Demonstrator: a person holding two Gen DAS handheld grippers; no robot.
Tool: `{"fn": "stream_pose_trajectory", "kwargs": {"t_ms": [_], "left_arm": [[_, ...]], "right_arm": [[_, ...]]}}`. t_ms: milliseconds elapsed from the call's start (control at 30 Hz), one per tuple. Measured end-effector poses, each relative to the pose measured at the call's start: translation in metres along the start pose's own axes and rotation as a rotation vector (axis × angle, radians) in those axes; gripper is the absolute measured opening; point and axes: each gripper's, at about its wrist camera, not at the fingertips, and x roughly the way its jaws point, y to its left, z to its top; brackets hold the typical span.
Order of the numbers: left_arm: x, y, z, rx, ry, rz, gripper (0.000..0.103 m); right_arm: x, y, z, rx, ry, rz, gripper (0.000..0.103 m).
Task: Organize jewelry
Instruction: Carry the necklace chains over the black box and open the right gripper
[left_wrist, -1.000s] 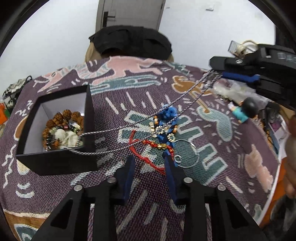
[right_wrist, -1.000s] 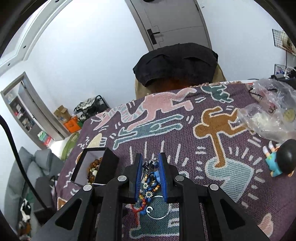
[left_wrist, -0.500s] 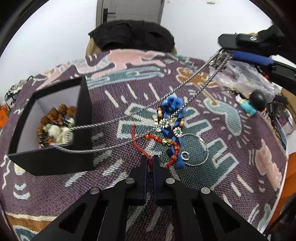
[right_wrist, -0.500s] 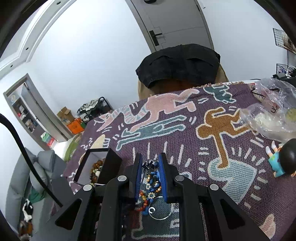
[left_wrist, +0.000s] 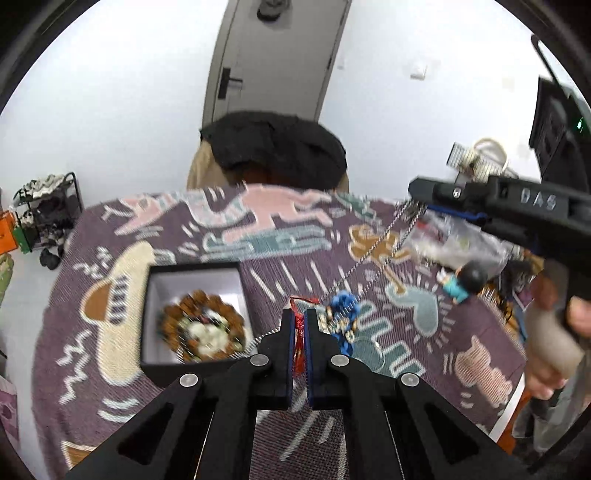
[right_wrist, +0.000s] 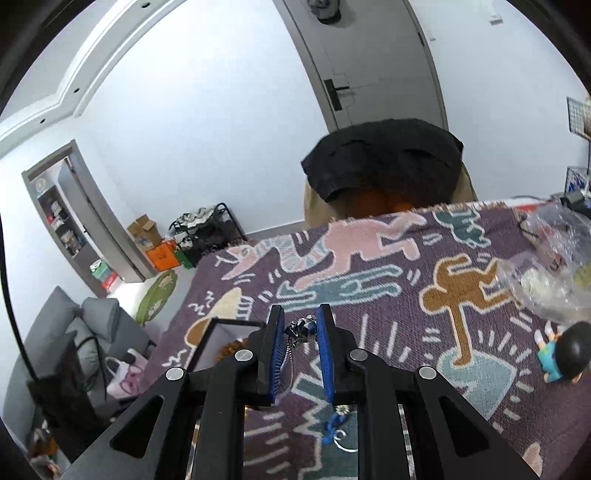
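Left wrist view looks down its two black fingers, lined with blue pads, on the left gripper (left_wrist: 301, 321); the jaws stand nearly together and pinch a red cord bracelet (left_wrist: 300, 349), whose thin knotted string bunches between the pads and loops out past the tips. Just right of those tips hangs a blue beaded bracelet (left_wrist: 343, 314), knobbly and tangled with a twisted silver chain (left_wrist: 373, 254) that runs taut up and rightward to the right gripper (left_wrist: 419, 192), a black plastic tool at the view's right edge. Left of the left gripper sits a square black jewelry box (left_wrist: 192, 363) with a white lining, holding a ring of rough brown wooden beads (left_wrist: 201, 321), blurred. Everything lies on a coarse woven purple tablecloth (left_wrist: 110, 391) patterned with pink, tan and teal figures. Right wrist view shows the right gripper (right_wrist: 301, 317) with its ribbed blue pads a narrow gap apart, clamped on the silver chain (right_wrist: 301, 328) at a shiny clasp, the links dropping between the fingers toward the cloth. A round-headed toy figurine (right_wrist: 563, 354) lies well to the right, beside a crinkled clear plastic bag (right_wrist: 554, 266).
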Motion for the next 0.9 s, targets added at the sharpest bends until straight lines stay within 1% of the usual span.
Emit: {"fn": "stream_pose_trajectory", "kwargs": {"t_ms": [67, 133, 267, 400, 467, 533, 633, 700, 733, 767, 800, 833, 867, 900], "left_arm": [[-0.008, 0.006, 0.007, -0.007, -0.022, 0.0, 0.004], [-0.014, 0.014, 0.015, -0.015, -0.043, 0.014, 0.004], [-0.014, 0.031, 0.023, -0.041, -0.057, 0.033, 0.004], [-0.003, 0.05, 0.026, -0.086, -0.048, 0.003, 0.004], [0.003, 0.058, 0.025, -0.118, -0.034, -0.002, 0.004], [0.008, 0.067, 0.024, -0.156, -0.031, -0.023, 0.004], [0.014, 0.081, 0.021, -0.205, -0.007, -0.039, 0.006], [0.014, 0.09, 0.018, -0.228, 0.001, -0.035, 0.01], [0.013, 0.093, 0.017, -0.234, 0.001, -0.03, 0.017], [0.011, 0.097, 0.015, -0.242, -0.003, -0.028, 0.031], [0.008, 0.102, 0.013, -0.252, -0.012, -0.026, 0.039], [0.006, 0.105, 0.012, -0.261, -0.022, -0.021, 0.053], [0.002, 0.109, 0.01, -0.269, -0.037, -0.013, 0.058], [-0.002, 0.113, 0.009, -0.274, -0.05, -0.006, 0.059]], "right_arm": [[-0.001, 0.01, 0.005, -0.018, -0.005, 0.005, 0.019], [-0.002, 0.019, 0.01, -0.035, -0.011, 0.012, 0.019], [-0.004, 0.042, 0.022, -0.081, -0.026, 0.013, 0.019], [-0.003, 0.066, 0.029, -0.133, -0.03, 0.014, 0.019], [0.0, 0.078, 0.031, -0.157, -0.03, 0.012, 0.019], [0.004, 0.087, 0.033, -0.175, -0.025, 0.011, 0.019], [0.013, 0.097, 0.033, -0.194, -0.012, 0.01, 0.019], [0.019, 0.102, 0.032, -0.205, -0.001, 0.011, 0.019], [0.022, 0.104, 0.032, -0.208, 0.003, 0.013, 0.019], [0.027, 0.108, 0.03, -0.211, 0.011, 0.016, 0.019], [0.029, 0.109, 0.03, -0.212, 0.016, 0.018, 0.019], [0.033, 0.111, 0.029, -0.214, 0.022, 0.021, 0.019], [0.038, 0.114, 0.027, -0.216, 0.031, 0.024, 0.019], [0.041, 0.116, 0.026, -0.218, 0.037, 0.026, 0.019]]}}
